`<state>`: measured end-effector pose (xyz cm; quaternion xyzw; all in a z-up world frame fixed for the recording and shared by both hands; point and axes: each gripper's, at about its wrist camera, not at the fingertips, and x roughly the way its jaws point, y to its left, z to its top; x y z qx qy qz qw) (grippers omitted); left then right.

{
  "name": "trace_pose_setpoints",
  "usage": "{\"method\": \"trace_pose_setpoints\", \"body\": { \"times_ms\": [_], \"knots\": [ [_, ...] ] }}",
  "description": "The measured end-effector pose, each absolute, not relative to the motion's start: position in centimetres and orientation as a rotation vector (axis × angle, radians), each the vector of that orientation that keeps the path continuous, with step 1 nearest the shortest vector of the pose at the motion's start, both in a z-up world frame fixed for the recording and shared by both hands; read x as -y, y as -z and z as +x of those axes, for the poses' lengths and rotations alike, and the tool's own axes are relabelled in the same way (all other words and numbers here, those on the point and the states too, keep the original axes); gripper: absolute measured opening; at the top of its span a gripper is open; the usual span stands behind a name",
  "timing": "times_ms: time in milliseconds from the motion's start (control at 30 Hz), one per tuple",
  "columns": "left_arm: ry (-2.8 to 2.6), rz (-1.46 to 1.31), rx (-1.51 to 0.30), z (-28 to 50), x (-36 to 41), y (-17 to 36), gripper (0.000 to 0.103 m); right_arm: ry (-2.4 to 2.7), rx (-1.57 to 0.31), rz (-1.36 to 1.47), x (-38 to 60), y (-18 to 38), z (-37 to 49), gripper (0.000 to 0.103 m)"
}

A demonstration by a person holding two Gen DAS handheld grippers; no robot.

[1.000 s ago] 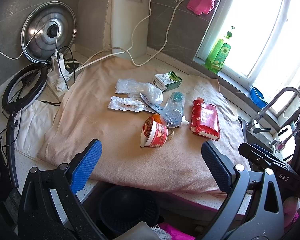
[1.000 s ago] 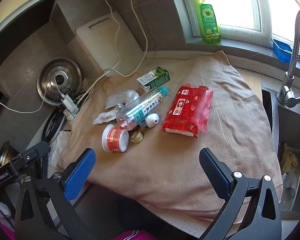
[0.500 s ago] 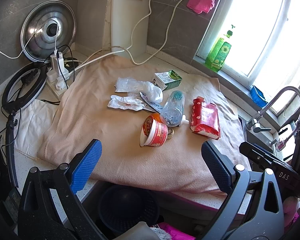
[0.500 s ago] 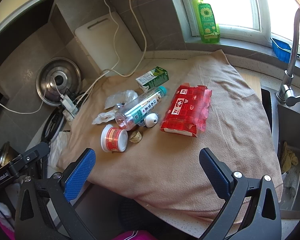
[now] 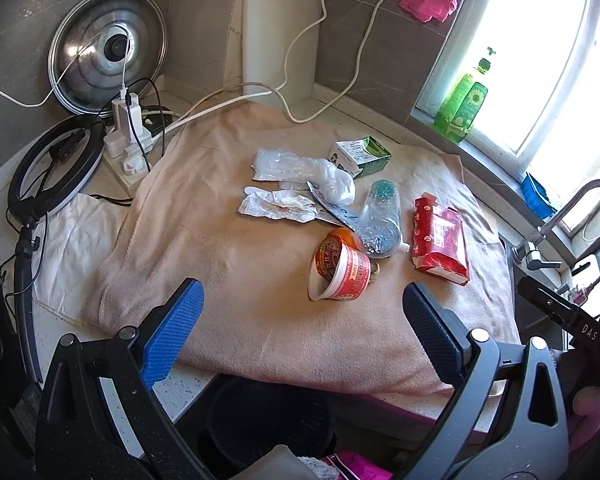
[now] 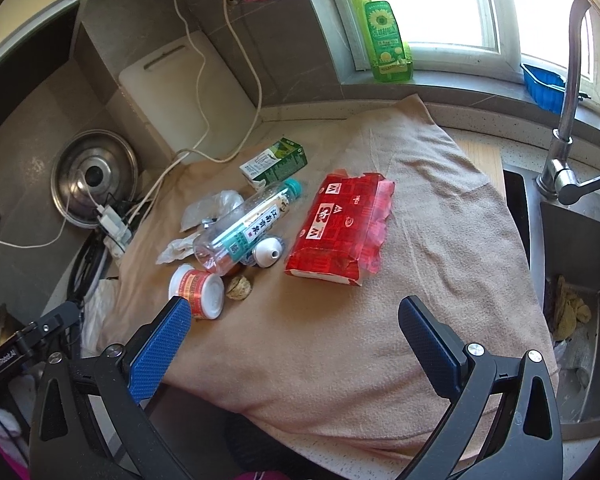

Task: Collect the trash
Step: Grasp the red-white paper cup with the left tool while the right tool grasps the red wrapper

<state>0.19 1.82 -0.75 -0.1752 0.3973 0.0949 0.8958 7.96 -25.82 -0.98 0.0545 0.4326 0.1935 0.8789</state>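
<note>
Two grippers, left gripper (image 5: pixel 302 326) and right gripper (image 6: pixel 294 336), jaws spread wide and empty, above the beige towel (image 5: pixel 236 264).

Matt terry towel (image 5: pixel 228 264), glossy plastic wrapper (image 6: pixel 340 228)

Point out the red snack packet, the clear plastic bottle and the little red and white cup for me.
red snack packet (image 6: pixel 337 229): right wrist view, middle of its printed top face.
clear plastic bottle (image 6: pixel 247 227): right wrist view, on its label.
red and white cup (image 5: pixel 346 269): left wrist view, on its side wall.
</note>
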Motion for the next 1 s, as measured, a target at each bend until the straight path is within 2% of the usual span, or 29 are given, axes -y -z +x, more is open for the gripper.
{"method": "trace_pose_setpoints", "body": {
  "times_ms": [233, 500, 633, 867, 1000],
  "knots": [
    [-0.185, -0.394, -0.845, 2.0, -3.2, 1.9, 0.101, -0.395, -0.916, 0.143, 27.2, 1.5, 10.5, 0.102],
    [-0.096, -0.333, -0.894, 4.1, -0.5, 3.2, 0.101, -0.393, -1.006, 0.115, 27.6, 3.3, 14.9, 0.102],
    [-0.058, -0.293, -0.916, 5.3, 1.2, 4.0, 0.098, -0.396, -1.069, 0.157, 27.6, 4.7, 17.3, 0.102],
    [-0.024, -0.263, -0.967, 7.0, 2.4, 6.1, 0.083, -0.404, -1.167, 0.236, 27.3, 7.5, 21.0, 0.102],
    [-0.013, -0.235, -0.981, 7.4, 3.0, 7.0, 0.082, -0.39, -1.208, 0.318, 28.1, 9.0, 22.4, 0.102]
  ]
}}
